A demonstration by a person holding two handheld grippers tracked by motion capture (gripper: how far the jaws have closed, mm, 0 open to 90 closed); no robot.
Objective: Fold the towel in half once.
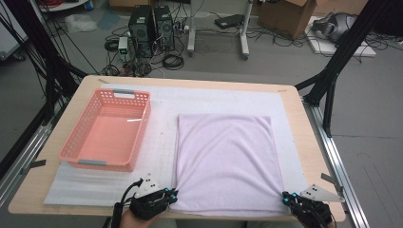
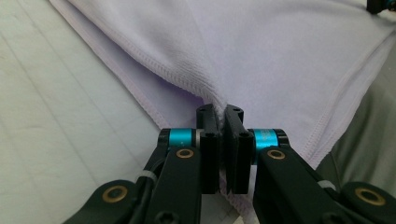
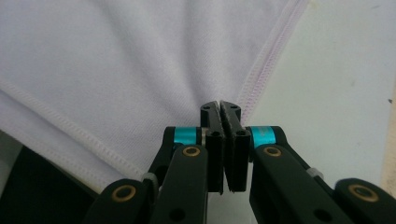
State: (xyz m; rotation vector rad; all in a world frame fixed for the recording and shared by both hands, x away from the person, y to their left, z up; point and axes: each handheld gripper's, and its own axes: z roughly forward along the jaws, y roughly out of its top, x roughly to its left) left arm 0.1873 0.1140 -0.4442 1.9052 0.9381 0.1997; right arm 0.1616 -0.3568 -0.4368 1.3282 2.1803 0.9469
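A pale lilac towel (image 1: 225,159) lies flat and folded on the white foam mat (image 1: 161,142), right of centre. My left gripper (image 1: 173,194) is shut on the towel's near left corner, where the cloth (image 2: 261,56) bunches into the closed jaws of the left gripper (image 2: 221,111). At the near right corner my right gripper (image 1: 286,197) is shut on the towel too. The hemmed edge of the towel (image 3: 116,70) runs into the pinched jaws of the right gripper (image 3: 220,106).
A pink plastic basket (image 1: 71,145) stands on the mat at the left with nothing in it. The wooden table (image 1: 304,137) ends just past the towel on the right. Beyond the far edge are computer towers (image 1: 152,28), cables and a cardboard box (image 1: 287,16).
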